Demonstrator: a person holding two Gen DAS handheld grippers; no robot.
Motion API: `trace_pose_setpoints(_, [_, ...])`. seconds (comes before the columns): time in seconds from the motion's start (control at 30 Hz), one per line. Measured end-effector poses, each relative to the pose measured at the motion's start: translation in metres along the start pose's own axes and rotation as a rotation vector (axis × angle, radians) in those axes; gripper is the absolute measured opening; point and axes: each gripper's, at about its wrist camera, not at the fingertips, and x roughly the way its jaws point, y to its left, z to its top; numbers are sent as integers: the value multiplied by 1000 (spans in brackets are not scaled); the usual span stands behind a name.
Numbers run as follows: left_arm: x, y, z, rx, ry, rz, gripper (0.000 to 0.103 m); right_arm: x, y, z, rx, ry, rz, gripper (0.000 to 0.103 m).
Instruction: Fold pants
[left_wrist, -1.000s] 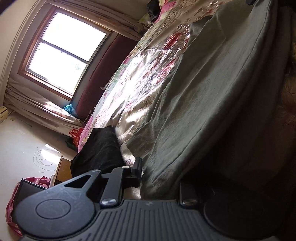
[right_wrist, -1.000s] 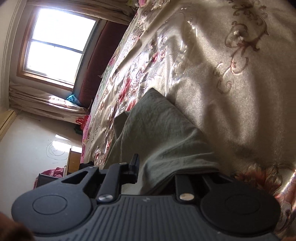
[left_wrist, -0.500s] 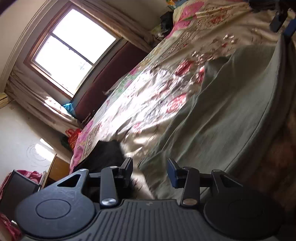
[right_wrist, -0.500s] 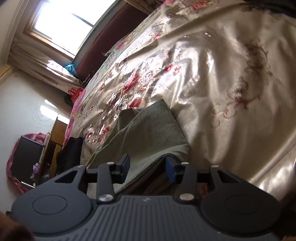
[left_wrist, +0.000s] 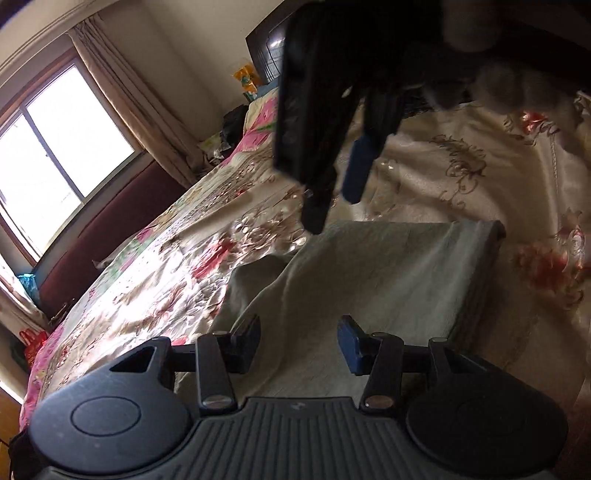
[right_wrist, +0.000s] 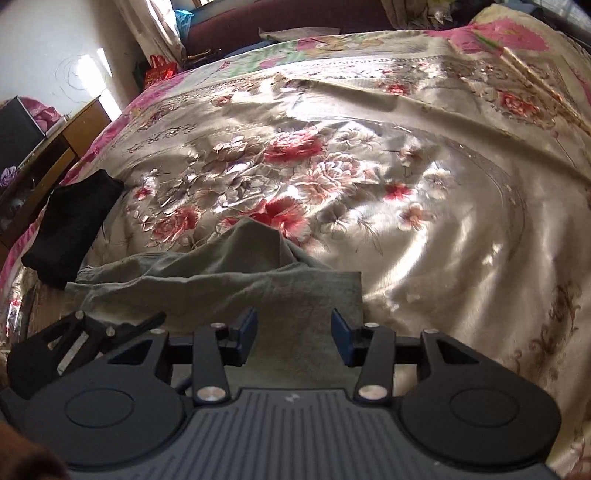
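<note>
left gripper hangs over the pants, jaws spread wide with nothing between them, only grey-green cloth showing under the gap. right gripper the same story: jaws wide apart, gripping nothing, poised above the near edge of the pants. from the left wrist view the right gripper shows up top as a dark blurred shape, one blue pad visible, hovering above the far edge of the cloth.

the pants lie on the bedspread, a shiny cream satin with red and pink flowers. in the left view they sit as a fairly flat folded panel with a thick dark edge on the right side; in the right view a rumpled peak of fabric rises at the far side. a black garment lies on the bed near its edge, apart from the pants. window and curtain beyond. no readable writing or labels anywhere.
</note>
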Motion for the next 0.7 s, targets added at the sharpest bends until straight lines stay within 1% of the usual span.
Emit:
trace_pose_setpoints(0.07, [6,-4,5,-12,-13,6,61,27,11,24,-101,34,-1,45])
trace_pose_setpoints(0.1, [8,-5,5,-22,-17,13,61,43,17,34,-150,85,-12,46])
trace_pose_setpoints(0.17, [12,-3,3,-62,-13,1,61,74,23,51,-196,190,-29,46])
trace_pose_setpoints(0.2, [14,0,1,-86,-9,-18,61,88,25,58,-224,259,-26,46])
trace_pose_setpoints(0.23, [15,1,-2,-101,-8,-35,61,105,28,63,-265,353,-27,46])
trace_pose_setpoints(0.27, [14,2,-5,-107,-11,-46,61,118,31,66,-311,428,-31,46])
trace_pose_setpoints(0.3, [14,2,-8,-108,-17,-53,61,126,34,68,-366,475,-43,45])
trace_pose_setpoints(0.33, [13,2,-10,-108,-23,-57,61,131,37,71,-432,514,-61,48])
trace_pose_setpoints(0.37, [13,3,-13,-111,-28,-61,61,137,39,74,-525,569,-100,49])
trace_pose_setpoints(0.4, [13,4,-15,-116,-32,-67,61,142,38,76,-601,638,-151,55])
trace_pose_setpoints(0.43, [13,5,-17,-123,-34,-77,61,148,33,76,-658,721,-204,57])
trace_pose_setpoints(0.47, [13,6,-19,-128,-35,-87,61,150,28,75,-700,773,-241,61])
trace_pose_setpoints(0.5, [15,8,-20,-134,-37,-95,61,150,24,75,-731,793,-279,73])
trace_pose_setpoints(0.53, [14,9,-22,-140,-40,-98,61,148,22,76,-751,791,-321,76])
trace_pose_setpoints(0.57, [13,11,-22,-147,-43,-95,61,145,22,76,-772,775,-354,76])
trace_pose_setpoints(0.63, [15,16,-21,-160,-41,-81,62,140,26,74,-879,711,-432,76])
trace_pose_setpoints(0.67, [18,16,-20,-169,-35,-80,62,138,27,75,-897,697,-451,76])
trace_pose_setpoints(0.7, [19,18,-21,-176,-30,-77,62,138,26,77,-879,700,-457,76])
